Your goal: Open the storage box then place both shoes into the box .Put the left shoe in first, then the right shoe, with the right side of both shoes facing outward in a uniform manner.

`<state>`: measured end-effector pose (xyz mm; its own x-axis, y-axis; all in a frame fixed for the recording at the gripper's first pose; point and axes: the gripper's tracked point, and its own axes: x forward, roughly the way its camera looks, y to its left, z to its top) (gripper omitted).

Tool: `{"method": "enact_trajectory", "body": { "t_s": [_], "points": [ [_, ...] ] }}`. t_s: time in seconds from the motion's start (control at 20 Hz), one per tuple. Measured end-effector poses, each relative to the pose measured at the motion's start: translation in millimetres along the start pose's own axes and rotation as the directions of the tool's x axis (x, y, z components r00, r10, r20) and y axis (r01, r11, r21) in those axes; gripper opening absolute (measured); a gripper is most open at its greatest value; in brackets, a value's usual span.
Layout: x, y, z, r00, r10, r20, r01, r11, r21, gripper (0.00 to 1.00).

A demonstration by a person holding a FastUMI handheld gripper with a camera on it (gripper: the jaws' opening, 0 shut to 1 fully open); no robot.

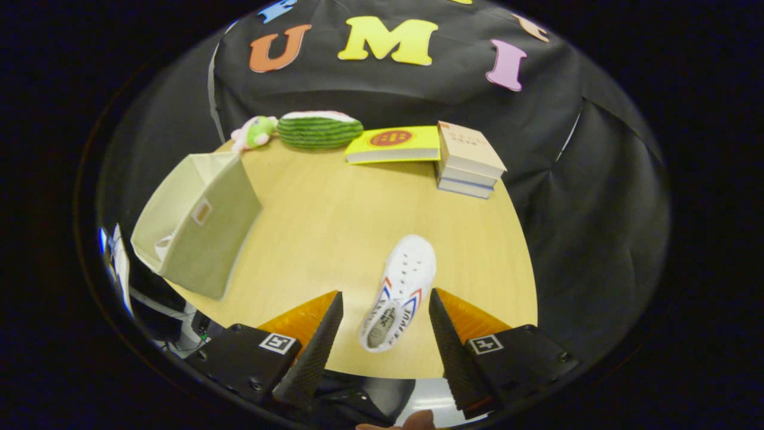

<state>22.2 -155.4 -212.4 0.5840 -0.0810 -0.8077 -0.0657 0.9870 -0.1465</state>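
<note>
Shoes are the business: one white canvas sneaker (401, 288) with red and blue stripes on its side lies on the round pale wooden table (334, 227), toe pointing to about one o'clock, heel toward the gripper (385, 319). Biggest after the table is the beige fabric storage box (200, 224), at ten o'clock from the sneaker and well apart from it, near the table's rim, its top open; something white shows low inside it, but what it is I cannot tell. At one o'clock, near the far rim, sits a stack of pale books (468, 164), touching a flat yellow book with a red round mark (394, 145) at twelve. Beside that, at eleven o'clock, lies a green striped watermelon-slice plush (319, 129), then a small pink and green soft toy (255, 132). The gripper's fingers stand wide apart, holding nothing, with the sneaker's heel end between them and neither finger touching it.
</note>
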Motion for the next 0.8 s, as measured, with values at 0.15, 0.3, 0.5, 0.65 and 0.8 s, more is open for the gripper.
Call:
{"method": "enact_trajectory", "body": {
  "t_s": [0.15, 0.3, 0.5, 0.65, 0.8],
  "points": [
    [32, -30, -29, 0.996, 0.002, -0.087, 0.002, 0.999, 0.041, 0.90],
    [59, -33, -48, 0.985, 0.058, -0.160, -0.037, 0.990, 0.135, 0.90],
    [82, -30, -56, 0.974, 0.118, -0.194, -0.074, 0.973, 0.221, 0.90],
    [95, -27, -59, 0.967, 0.134, -0.218, -0.079, 0.967, 0.243, 0.89],
    [111, -31, -63, 0.961, 0.141, -0.238, -0.072, 0.959, 0.276, 0.89]
  ]
}}
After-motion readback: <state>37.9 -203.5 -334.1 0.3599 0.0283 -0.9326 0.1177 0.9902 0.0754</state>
